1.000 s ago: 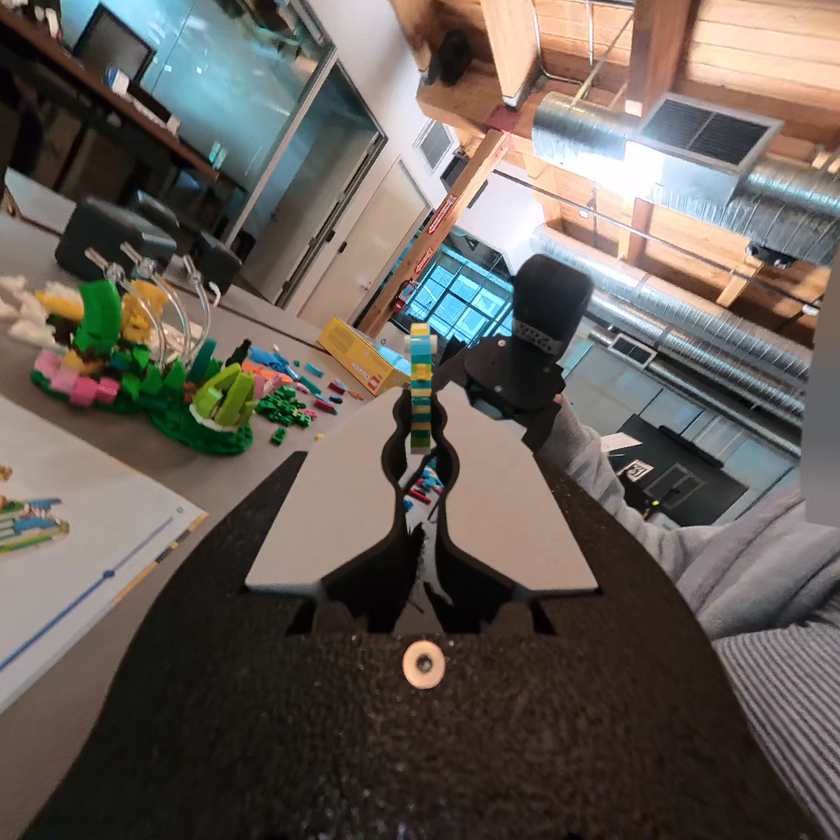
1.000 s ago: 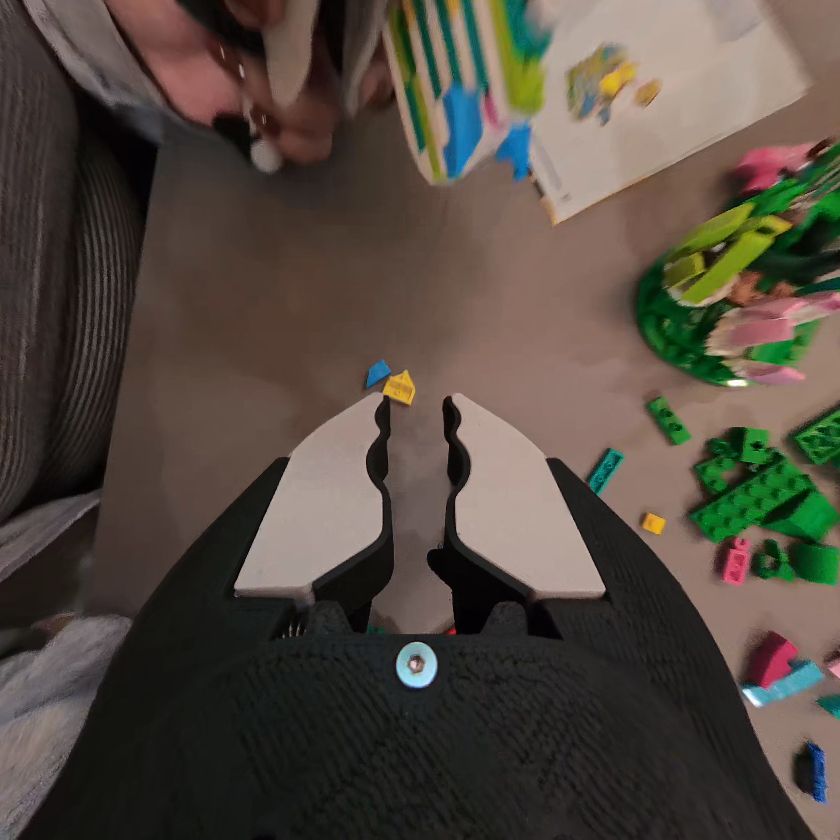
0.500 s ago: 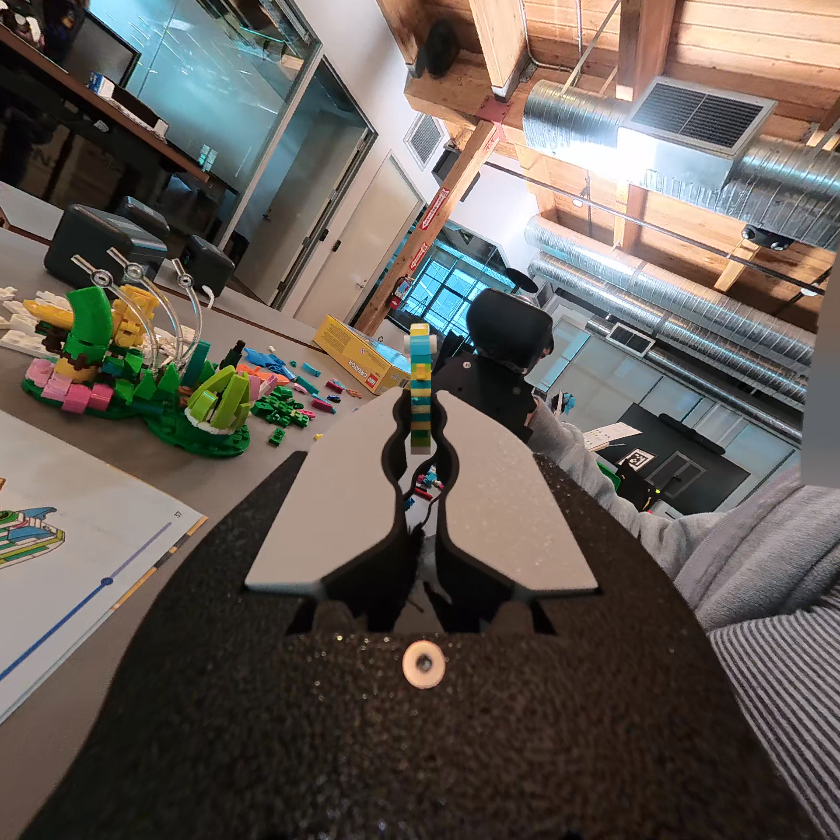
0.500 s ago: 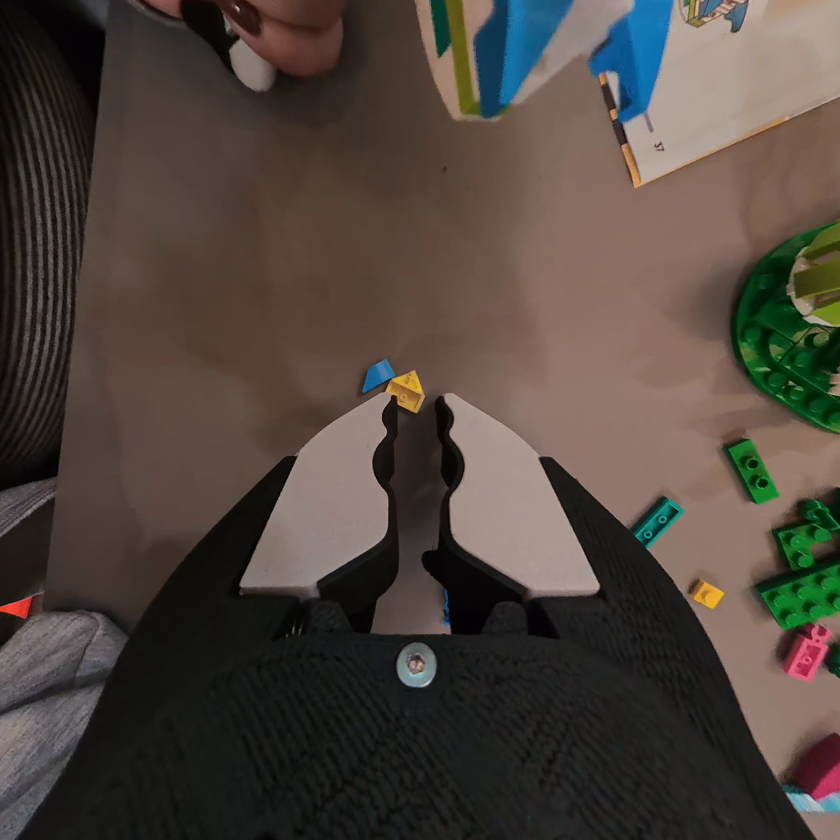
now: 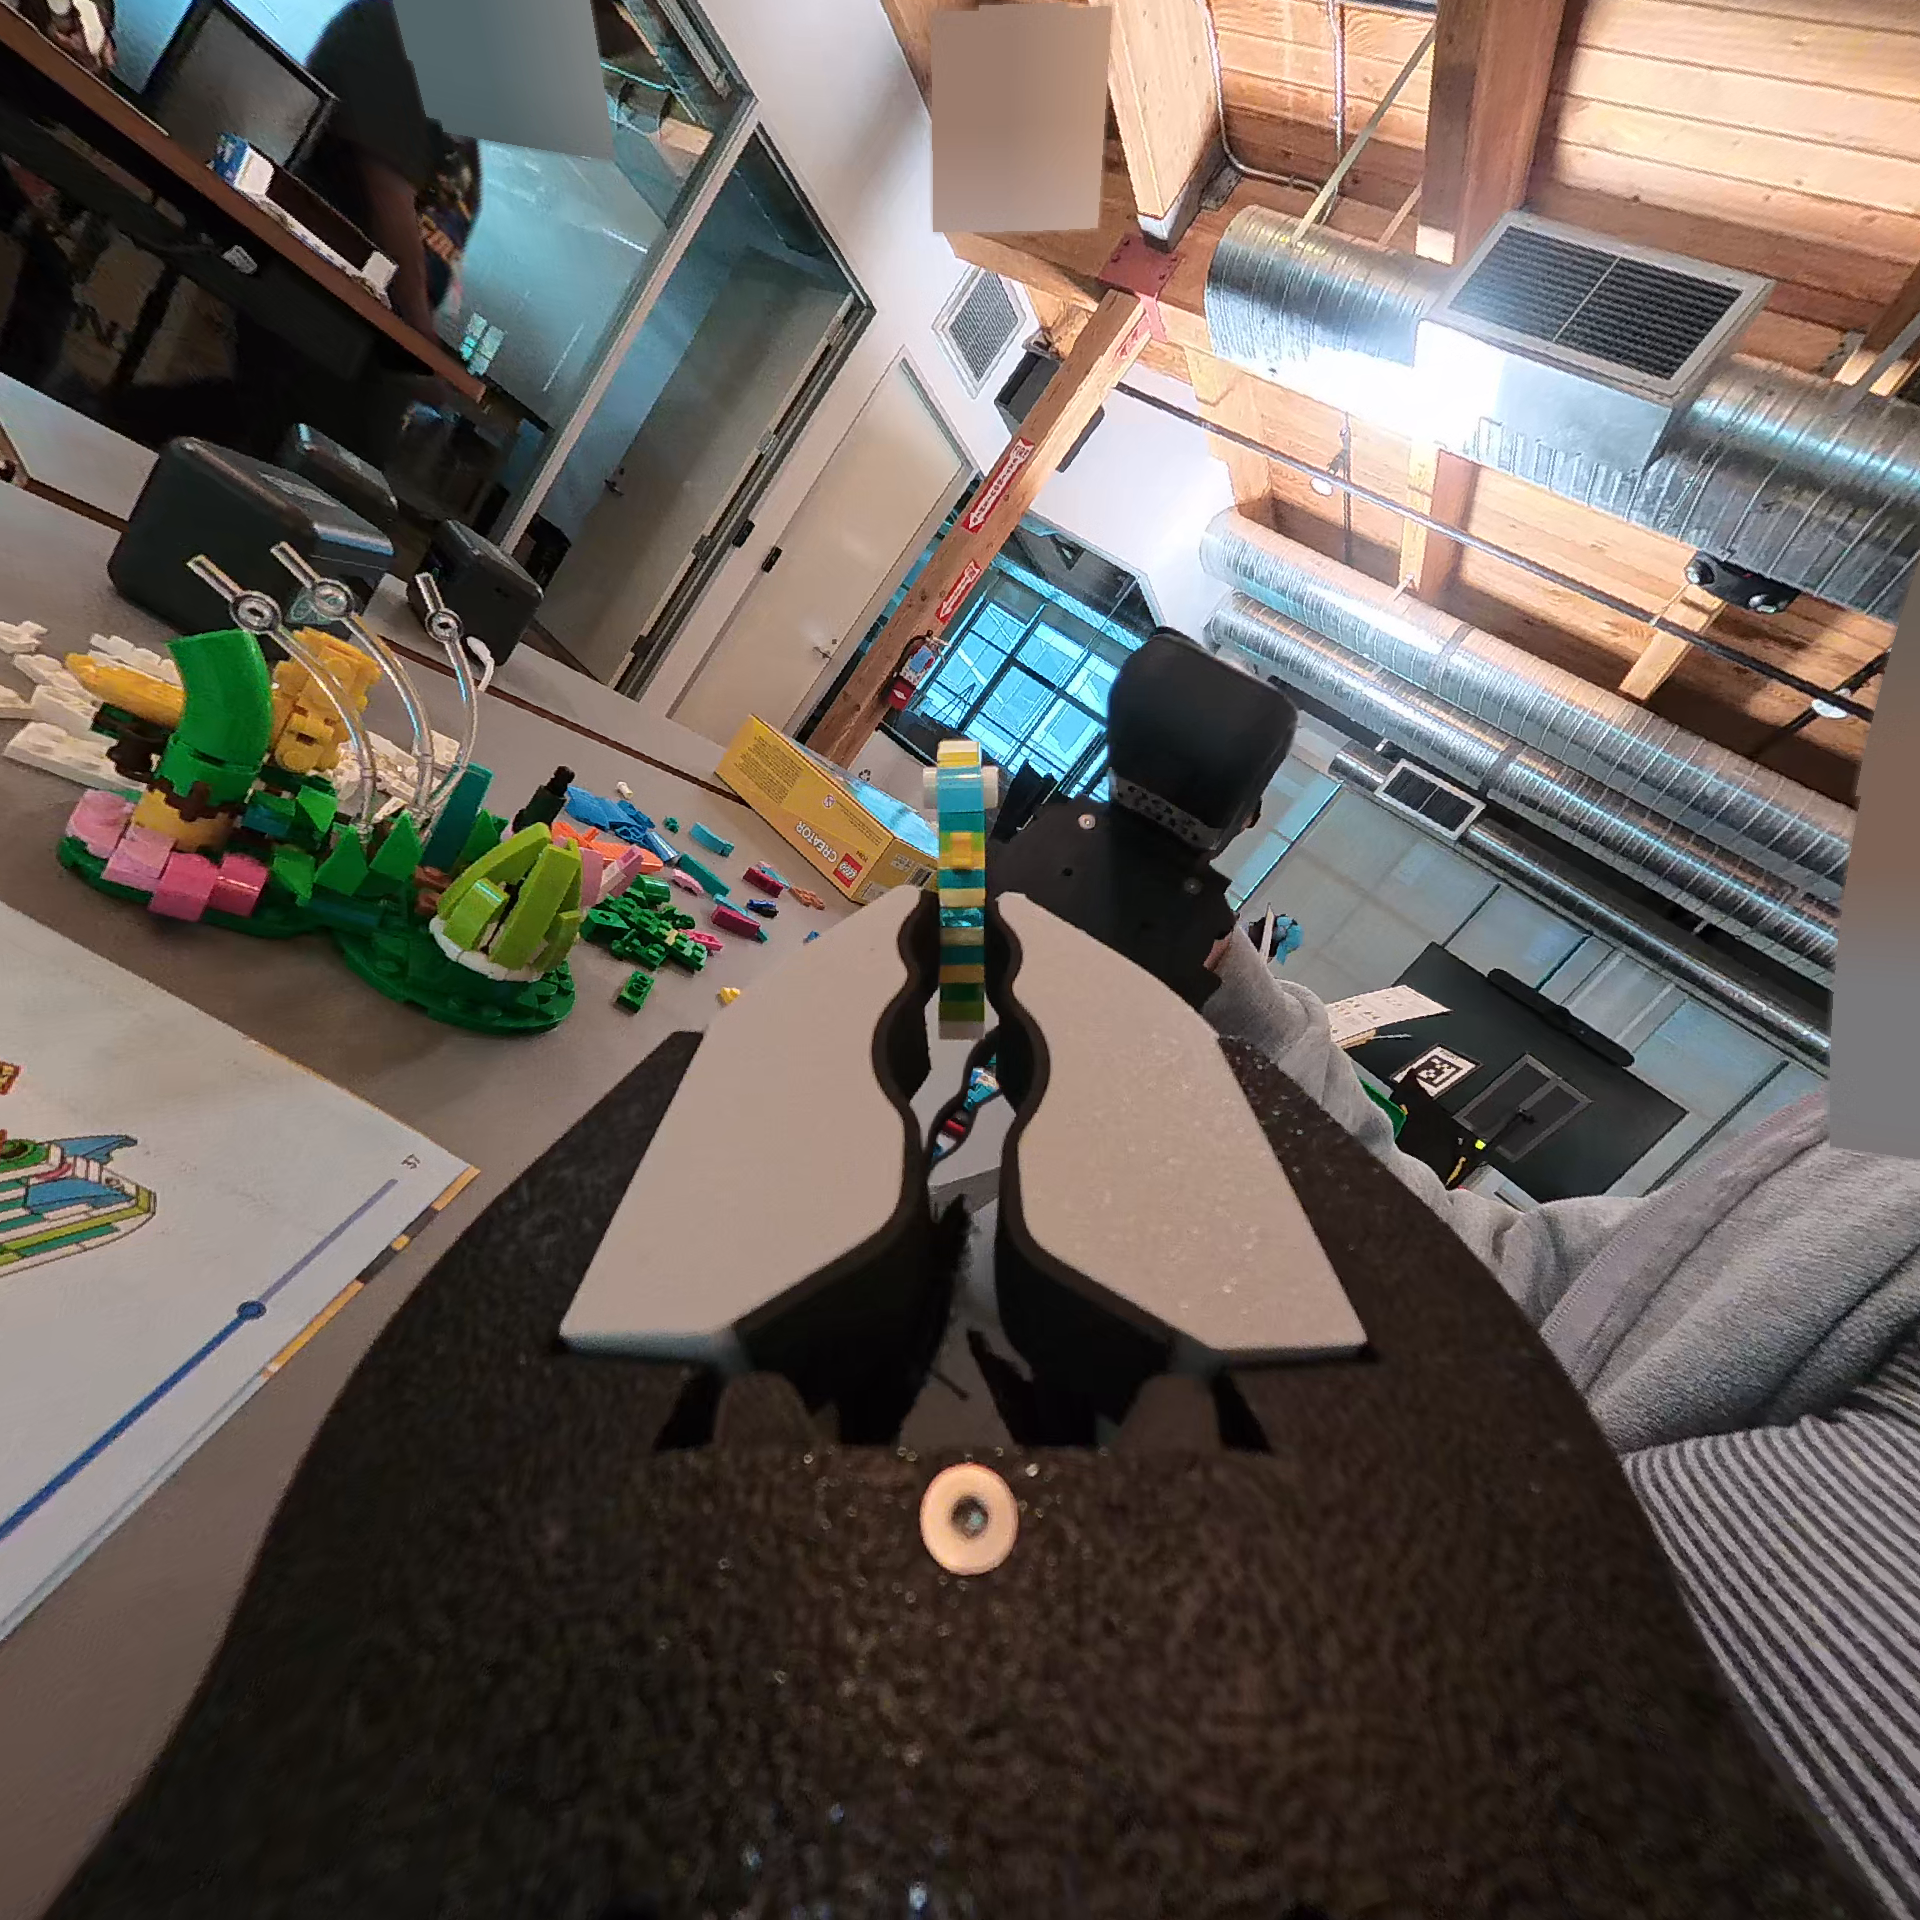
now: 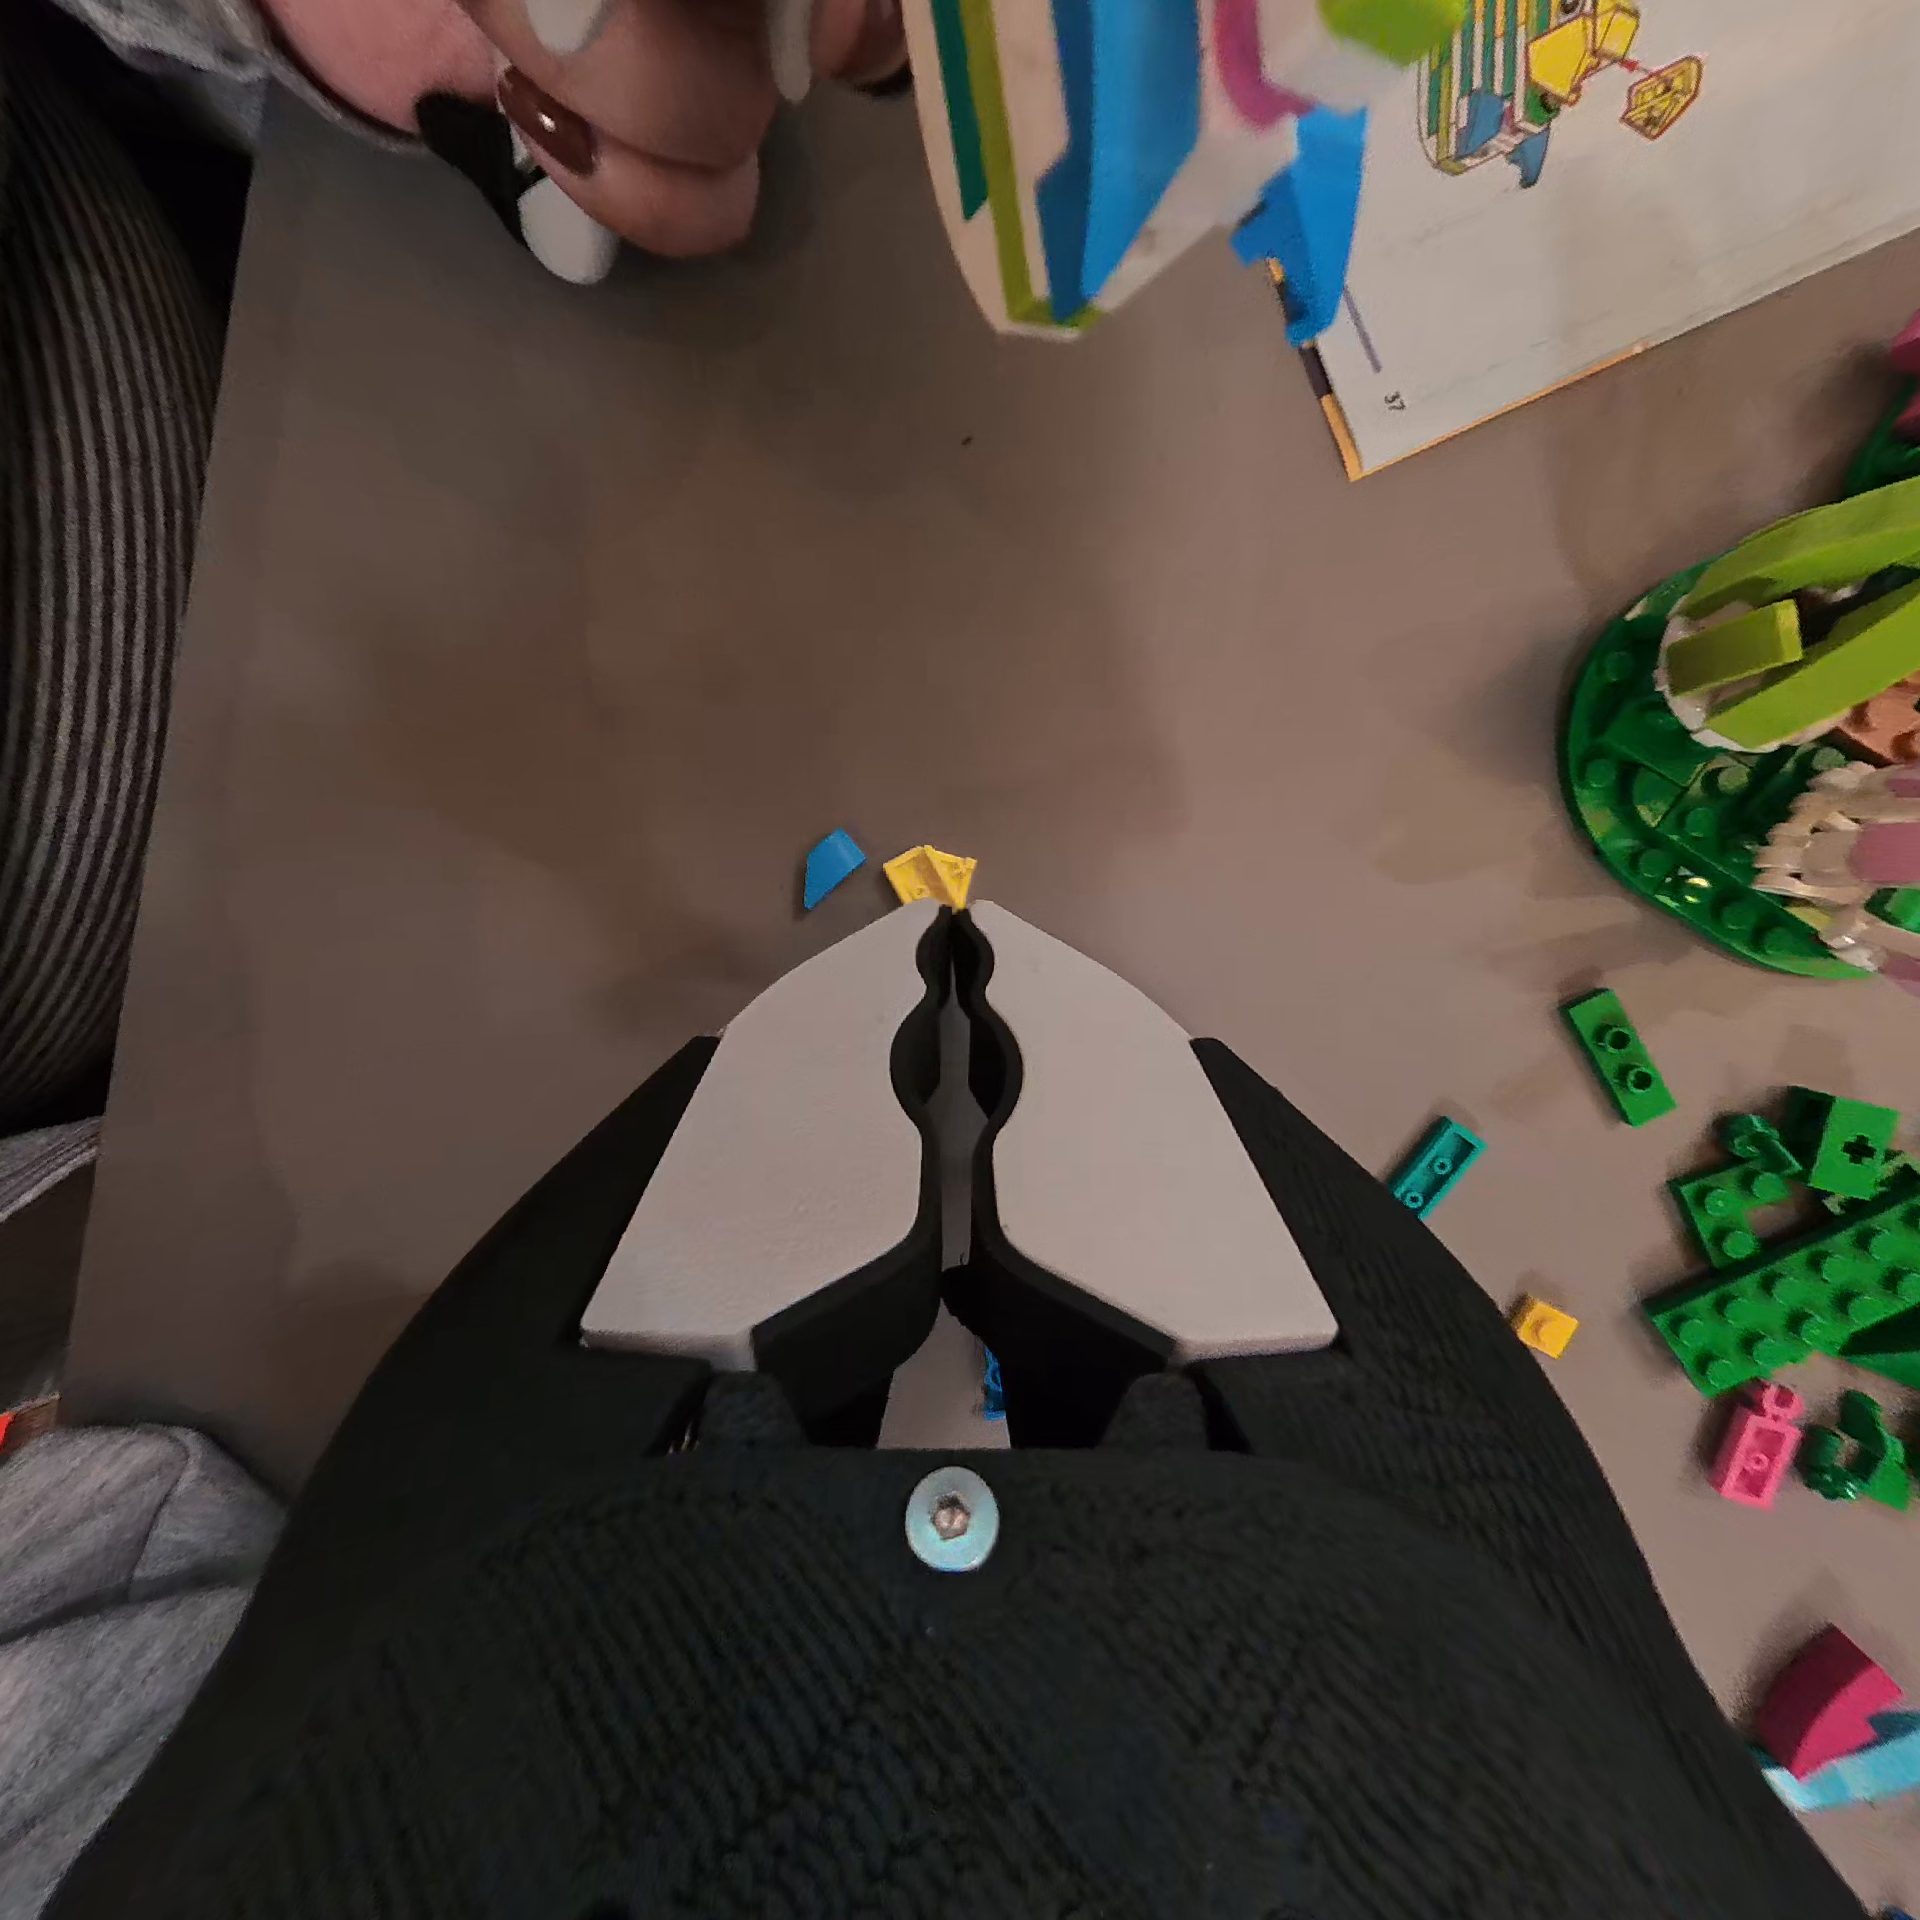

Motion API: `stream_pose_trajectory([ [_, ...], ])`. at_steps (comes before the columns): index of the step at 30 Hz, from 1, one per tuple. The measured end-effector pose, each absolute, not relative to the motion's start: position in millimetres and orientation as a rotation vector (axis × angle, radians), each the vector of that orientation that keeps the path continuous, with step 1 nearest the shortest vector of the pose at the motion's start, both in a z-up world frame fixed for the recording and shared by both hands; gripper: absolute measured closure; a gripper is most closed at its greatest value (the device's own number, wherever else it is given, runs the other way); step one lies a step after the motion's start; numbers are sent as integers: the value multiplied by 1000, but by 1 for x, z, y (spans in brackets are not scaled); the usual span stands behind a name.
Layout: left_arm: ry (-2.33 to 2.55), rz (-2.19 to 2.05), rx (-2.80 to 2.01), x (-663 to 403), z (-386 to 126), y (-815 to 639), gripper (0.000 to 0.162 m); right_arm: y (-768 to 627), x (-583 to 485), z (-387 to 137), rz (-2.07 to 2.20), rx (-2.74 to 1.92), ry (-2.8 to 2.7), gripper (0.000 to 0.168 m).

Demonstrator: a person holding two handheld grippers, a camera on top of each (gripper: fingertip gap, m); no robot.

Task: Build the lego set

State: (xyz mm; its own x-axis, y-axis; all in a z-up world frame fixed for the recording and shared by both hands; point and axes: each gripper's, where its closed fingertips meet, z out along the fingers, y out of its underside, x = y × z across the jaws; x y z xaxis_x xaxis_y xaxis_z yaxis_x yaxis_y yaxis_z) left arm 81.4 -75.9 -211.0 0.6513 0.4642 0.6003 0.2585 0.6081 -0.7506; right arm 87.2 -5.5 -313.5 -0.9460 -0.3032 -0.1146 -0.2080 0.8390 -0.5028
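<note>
Yellow small lego piece (image 6: 930, 876) is pinched at the very tips of the right gripper (image 6: 954, 912), fingers closed on it, low over the grey table (image 6: 623, 623). A blue slope piece (image 6: 830, 865) lies just beside it to the left, apart from the fingertips.

Left gripper (image 5: 958, 914) is clamped on a striped sub-assembly (image 5: 961, 894) of teal, white, lime and yellow layers, held edge-on and upright above the table; its top sticks out past the tips. In the right wrist view the same build (image 6: 1091, 156) shows blurred at the top edge, with the holding hand (image 6: 623, 125) next to it.

Instruction booklet (image 5: 156, 1247) lies open on the table, left of the left gripper. Beyond it: the green base model with lime leaves (image 5: 499, 925), then a taller green, yellow and pink model (image 5: 218, 769) with clear curved stalks. Loose bricks (image 5: 665, 883) are scattered between the models and a yellow box (image 5: 831, 821). More loose green plates (image 6: 1787, 1278), a teal plate (image 6: 1439, 1164) and a pink piece (image 6: 1756, 1444) sit to the right of the right gripper. Grey sleeve (image 5: 1558, 1247) at the right edge.
</note>
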Motion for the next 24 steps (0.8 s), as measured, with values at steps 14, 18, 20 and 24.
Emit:
stream_pose_trajectory([
  [14,-886,127,-940,81,-211,-75,155,-12,90,-322,-783,-481,2810,156],
  [18,-887,125,-938,81,-211,-76,155,-13,86,-320,-810,-497,2832,168],
  [20,-887,125,-937,81,-211,-76,155,-14,81,-319,-828,-504,2857,168],
  [24,-887,124,-938,81,-211,-76,155,-15,76,-319,-843,-510,2886,168],
])
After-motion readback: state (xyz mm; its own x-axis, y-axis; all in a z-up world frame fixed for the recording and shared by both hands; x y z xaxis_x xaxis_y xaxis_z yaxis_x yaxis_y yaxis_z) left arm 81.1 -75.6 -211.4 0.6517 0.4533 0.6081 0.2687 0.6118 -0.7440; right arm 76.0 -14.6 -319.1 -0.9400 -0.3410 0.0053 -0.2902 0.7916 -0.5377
